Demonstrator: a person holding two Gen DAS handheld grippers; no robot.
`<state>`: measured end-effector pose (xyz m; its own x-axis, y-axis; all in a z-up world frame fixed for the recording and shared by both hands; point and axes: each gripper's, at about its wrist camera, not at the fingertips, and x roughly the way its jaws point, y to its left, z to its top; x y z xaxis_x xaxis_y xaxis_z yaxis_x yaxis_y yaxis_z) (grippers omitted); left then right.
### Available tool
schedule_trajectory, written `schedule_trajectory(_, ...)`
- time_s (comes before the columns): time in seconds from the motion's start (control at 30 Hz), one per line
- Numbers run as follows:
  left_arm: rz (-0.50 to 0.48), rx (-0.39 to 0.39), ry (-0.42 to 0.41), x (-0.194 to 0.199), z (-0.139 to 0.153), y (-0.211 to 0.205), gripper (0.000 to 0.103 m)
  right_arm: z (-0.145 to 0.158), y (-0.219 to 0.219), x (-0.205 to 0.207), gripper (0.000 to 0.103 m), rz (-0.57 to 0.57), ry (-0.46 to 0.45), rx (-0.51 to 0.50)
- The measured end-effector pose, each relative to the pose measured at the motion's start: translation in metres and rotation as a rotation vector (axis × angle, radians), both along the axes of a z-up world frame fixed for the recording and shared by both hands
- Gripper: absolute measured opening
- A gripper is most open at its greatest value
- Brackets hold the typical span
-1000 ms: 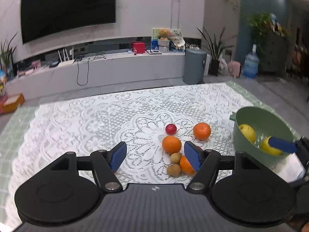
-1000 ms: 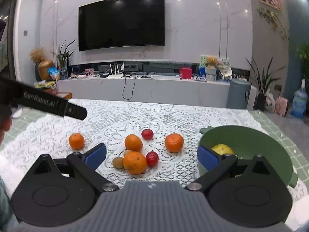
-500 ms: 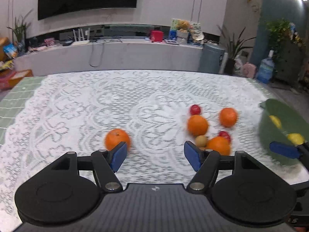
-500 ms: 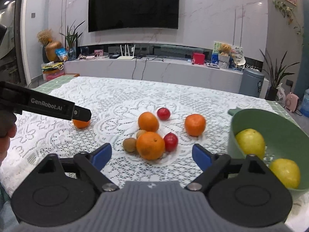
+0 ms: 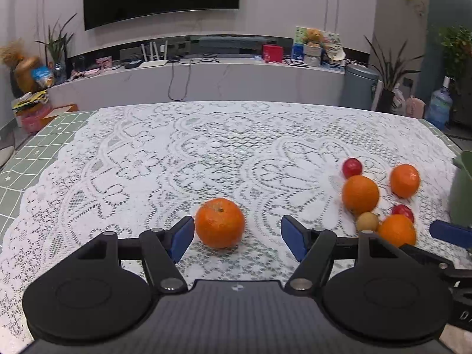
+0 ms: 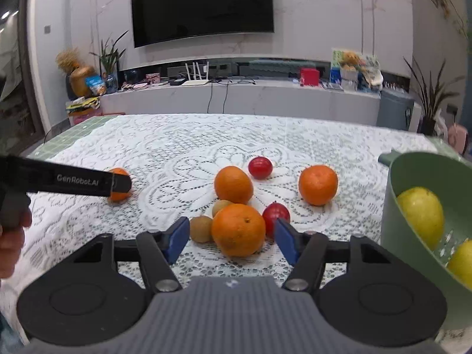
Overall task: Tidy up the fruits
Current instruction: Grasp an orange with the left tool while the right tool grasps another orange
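Note:
My left gripper (image 5: 237, 237) is open, and a lone orange (image 5: 220, 222) sits on the lace cloth just ahead, between the pads but not touched. It also shows in the right wrist view (image 6: 119, 190), partly behind the left gripper's finger (image 6: 88, 180). My right gripper (image 6: 230, 240) is open around the nearest orange (image 6: 238, 230) of a fruit cluster: two more oranges (image 6: 233, 184), (image 6: 318, 185), two red fruits (image 6: 260, 167), two small brown fruits (image 6: 201, 229). A green bowl (image 6: 395, 206) at the right holds two yellow fruits (image 6: 420, 212).
The table carries a white lace cloth (image 5: 177, 153) over a green grid mat (image 5: 26, 162). Beyond the far edge stand a low TV cabinet (image 6: 242, 100) and a wall TV. A hand (image 6: 10, 236) holds the left gripper at the left edge.
My left gripper has swung left from the fruit cluster to the lone orange, which now lies between its pads. My right gripper has moved from the bowl left to the cluster's nearest orange.

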<state>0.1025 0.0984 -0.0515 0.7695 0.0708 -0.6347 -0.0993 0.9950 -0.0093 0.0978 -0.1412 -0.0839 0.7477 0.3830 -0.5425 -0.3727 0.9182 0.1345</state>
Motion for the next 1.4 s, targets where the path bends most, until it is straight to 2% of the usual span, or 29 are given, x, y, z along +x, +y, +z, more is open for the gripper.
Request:
schedule_trajectory(0.13,0.024,-0.003,0.012,0.004,-0.004,0.004,0.074,-0.004,-0.002,0.006,0.055,-0.018,0.016,0.037)
schedule_trajectory(0.47,0.041,0.025,0.023,0.015,-0.015,0.002,0.074,-0.013,-0.008,0.017,0.053,-0.032,0.067,0.100)
schedule_trajectory(0.53,0.049,0.016,0.020,0.018,-0.017,0.002,0.069,-0.016,-0.009,0.019,0.053,-0.031,0.079,0.114)
schedule_trajectory(0.8,0.045,0.029,0.016,0.019,-0.018,0.000,0.060,-0.024,-0.011,0.026,0.053,-0.030,0.124,0.152)
schedule_trajectory(0.93,0.053,0.024,0.018,0.020,-0.019,0.002,0.052,-0.025,-0.011,0.026,0.048,-0.028,0.126,0.164)
schedule_trajectory(1.07,0.060,0.000,0.018,0.020,-0.019,0.006,0.051,-0.025,-0.010,0.026,0.046,-0.025,0.123,0.159)
schedule_trajectory(1.4,0.047,0.003,0.001,0.016,-0.017,0.003,0.049,-0.022,-0.014,0.023,0.045,-0.041,0.122,0.161)
